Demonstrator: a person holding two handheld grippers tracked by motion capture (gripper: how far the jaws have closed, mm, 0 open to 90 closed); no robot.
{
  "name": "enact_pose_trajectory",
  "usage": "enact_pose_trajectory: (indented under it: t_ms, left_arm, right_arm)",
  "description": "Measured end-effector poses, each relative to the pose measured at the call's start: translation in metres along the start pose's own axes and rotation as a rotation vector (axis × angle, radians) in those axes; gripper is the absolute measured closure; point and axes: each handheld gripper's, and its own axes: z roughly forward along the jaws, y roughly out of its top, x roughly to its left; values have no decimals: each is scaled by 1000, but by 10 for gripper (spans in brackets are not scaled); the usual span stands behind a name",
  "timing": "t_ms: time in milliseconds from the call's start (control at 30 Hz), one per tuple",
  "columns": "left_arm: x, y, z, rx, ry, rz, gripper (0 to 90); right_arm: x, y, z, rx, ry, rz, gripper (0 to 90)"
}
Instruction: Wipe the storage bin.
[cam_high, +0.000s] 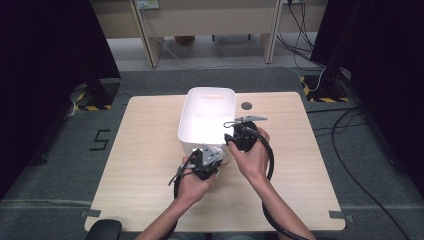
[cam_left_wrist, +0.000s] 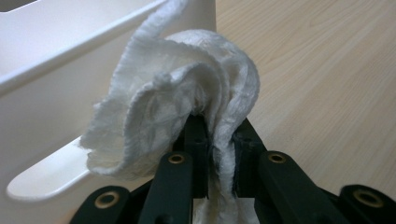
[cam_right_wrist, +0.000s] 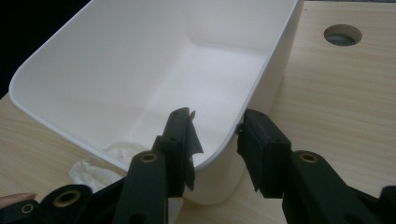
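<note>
Both tongs are matte black, each with two angular jaws hinged on brass-coloured rivets. The left tongs (cam_high: 206, 162) carry a grey plate at their 12 o'clock; the right tongs (cam_high: 243, 135) too. Thick black cables loop from each. Bare forearms, no sleeves.

Grey carpet floor (cam_high: 60, 165), black curtains (cam_high: 45, 45), wooden table (cam_high: 150, 165).

A plain white, glossy rectangular plastic tub (cam_high: 208, 119) sits at the frame's centre on a pale wooden table (cam_high: 145, 150) with fine straight grain. A crumpled white woven cloth (cam_left_wrist: 187, 93) fills the middle of the left gripper view, its texture faintly ribbed. Both grippers' jaws are matte black with brass-coloured pivot rivets.
</note>
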Motion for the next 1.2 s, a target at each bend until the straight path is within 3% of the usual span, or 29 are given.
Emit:
enact_pose_trajectory:
  t_ms: [367,567,1200]
  left_arm:
    - [-1,-3,5,6,5,19,795]
    - [-3,-11,12,33,12,35,794]
    - [-6,-17,27,71,-16,9,794]
  right_arm:
    - [-1,1,0,6,1,-4,633]
    - [-1,1,0,10,1,-7,633]
    - [-1,2,1,14,6,-7,632]
